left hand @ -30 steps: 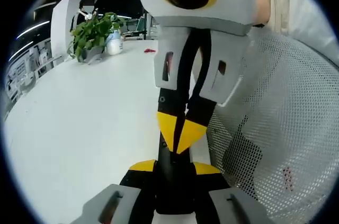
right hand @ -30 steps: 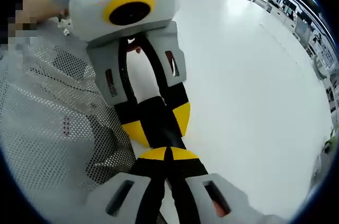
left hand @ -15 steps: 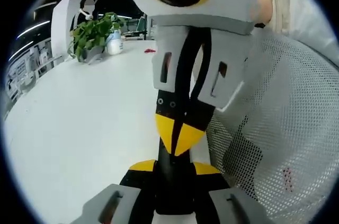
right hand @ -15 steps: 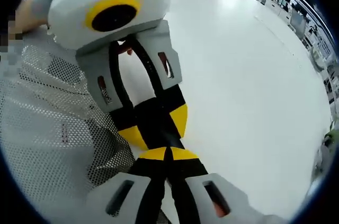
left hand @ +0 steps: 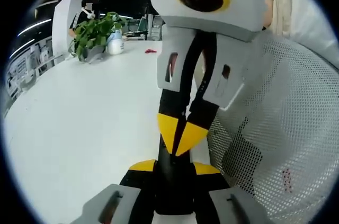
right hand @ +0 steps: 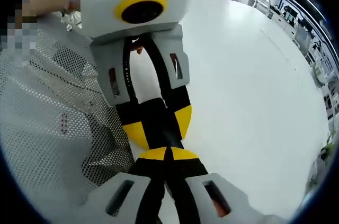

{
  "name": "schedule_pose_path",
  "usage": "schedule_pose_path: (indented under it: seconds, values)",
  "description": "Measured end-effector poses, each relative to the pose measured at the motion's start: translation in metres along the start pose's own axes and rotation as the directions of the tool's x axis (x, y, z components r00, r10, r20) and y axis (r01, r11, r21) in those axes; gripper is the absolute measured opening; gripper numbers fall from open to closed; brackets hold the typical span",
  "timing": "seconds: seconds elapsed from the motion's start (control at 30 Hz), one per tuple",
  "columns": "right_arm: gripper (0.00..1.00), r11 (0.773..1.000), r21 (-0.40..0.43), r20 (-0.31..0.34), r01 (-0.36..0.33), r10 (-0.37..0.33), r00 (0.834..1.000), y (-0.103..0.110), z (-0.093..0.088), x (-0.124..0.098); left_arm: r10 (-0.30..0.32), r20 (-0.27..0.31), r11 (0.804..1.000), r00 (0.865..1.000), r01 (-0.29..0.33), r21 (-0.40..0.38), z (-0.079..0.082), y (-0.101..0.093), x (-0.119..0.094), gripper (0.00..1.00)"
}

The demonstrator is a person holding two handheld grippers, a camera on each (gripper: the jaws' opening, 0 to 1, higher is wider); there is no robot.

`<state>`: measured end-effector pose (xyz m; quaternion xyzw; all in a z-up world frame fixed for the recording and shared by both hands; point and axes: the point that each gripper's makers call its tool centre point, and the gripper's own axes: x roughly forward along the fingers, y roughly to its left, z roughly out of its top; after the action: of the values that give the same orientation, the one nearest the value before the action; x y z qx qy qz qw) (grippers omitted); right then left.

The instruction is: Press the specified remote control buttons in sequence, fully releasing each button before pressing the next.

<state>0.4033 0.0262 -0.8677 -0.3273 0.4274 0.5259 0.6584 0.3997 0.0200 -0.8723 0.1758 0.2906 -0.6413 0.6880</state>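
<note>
You had the remote [left hand: 170, 168] pinched between the left gripper [left hand: 170, 167] jaws, long axis running fwd, out past the tips. Right gripper [left hand: 183, 138] came from opposite, its 2 jaws pressed together into 1 point, touching the remote's top face just beyond your left tips. In right gripper view, right gripper [right hand: 168, 153] met the remote [right hand: 159, 126] end-on over the white table [right hand: 249, 86]. Which button, can't tell.

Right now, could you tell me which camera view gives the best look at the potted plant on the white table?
The left gripper view shows it best: the potted plant stands at the far end of the white table, leaves clear, beside a white bottle. In the right gripper view, some green at the picture's right edge may be a plant; I cannot tell.
</note>
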Motion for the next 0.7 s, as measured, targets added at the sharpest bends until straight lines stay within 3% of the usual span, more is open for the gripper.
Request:
schedule_pose_path:
  seconds: [0.17, 0.33, 0.47, 0.7]
  values:
    - [0.0, 1.0, 0.014, 0.015, -0.016, 0.016, 1.0, 0.001, 0.003, 0.0015, 0.0, 0.0, 1.0, 1.0, 0.0, -0.001, 0.0003, -0.0002, -0.0003, 0.25]
    - [0.0, 0.999, -0.046, -0.023, -0.003, 0.002, 1.0, 0.0025, 0.004, 0.003, 0.0, 0.001, 1.0, 1.0, 0.0, 0.0, 0.0007, -0.0004, -0.0004, 0.25]
    - [0.0, 0.999, 0.037, -0.039, -0.015, 0.017, 0.999, -0.0005, 0.0029, 0.0032, 0.0, 0.002, 1.0, 1.0, 0.0, 0.0, 0.0009, -0.0005, -0.0004, 0.25]
    - [0.0, 1.0, -0.019, -0.07, -0.005, 0.003, 0.998, 0.0021, 0.0033, 0.0042, -0.003, 0.002, 1.0, 1.0, 0.003, 0.0, 0.0012, -0.0008, -0.0004, 0.25]
